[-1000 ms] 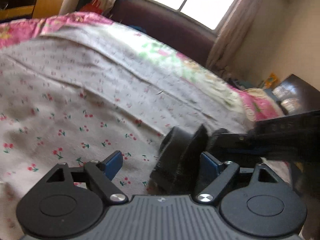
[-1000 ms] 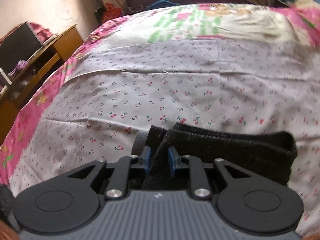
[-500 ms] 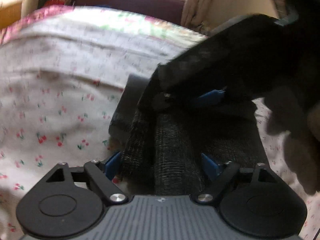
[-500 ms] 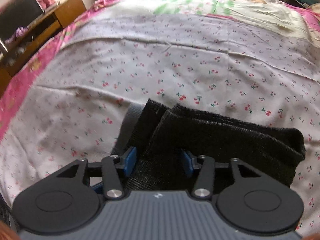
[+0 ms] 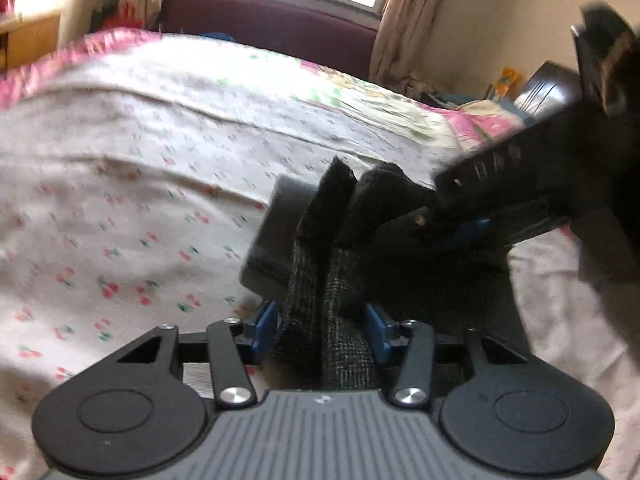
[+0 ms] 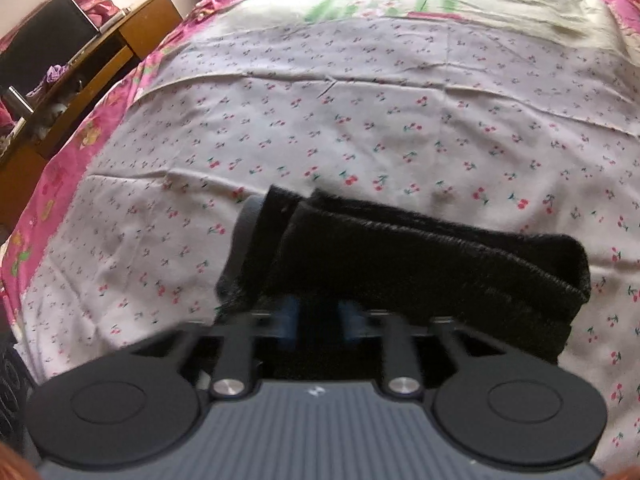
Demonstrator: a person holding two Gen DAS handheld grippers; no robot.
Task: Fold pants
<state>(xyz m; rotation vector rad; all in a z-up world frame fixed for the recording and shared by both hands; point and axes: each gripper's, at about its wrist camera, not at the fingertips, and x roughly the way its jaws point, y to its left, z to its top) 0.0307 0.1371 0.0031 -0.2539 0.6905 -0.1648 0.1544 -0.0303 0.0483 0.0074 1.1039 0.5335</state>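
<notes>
The black pants [image 5: 340,240] lie folded into a thick bundle on the cherry-print sheet [image 5: 120,200], with a grey inner part [image 5: 276,232] showing at their left end. My left gripper [image 5: 320,330] straddles the near end of the bundle. Its jaws are closing and both blue pads touch the cloth. My right gripper [image 5: 444,224] reaches in from the right over the far part of the bundle. In the right wrist view the pants [image 6: 420,248] stretch rightward, and the right gripper [image 6: 320,320] stands part-way open at their near edge, blurred, not pinching the cloth.
The bed sheet [image 6: 360,120] spreads wide beyond the pants. A wooden shelf unit [image 6: 80,60] stands off the bed's left side. A dark sofa back [image 5: 272,20] sits under the window, and dark furniture [image 5: 548,84] is at the right. A hand [image 5: 616,304] holds the right gripper.
My left gripper came in over the pants and narrowed its jaws onto the folded end. My right gripper, earlier pinched on the fold, spread its pads apart and shifted slightly.
</notes>
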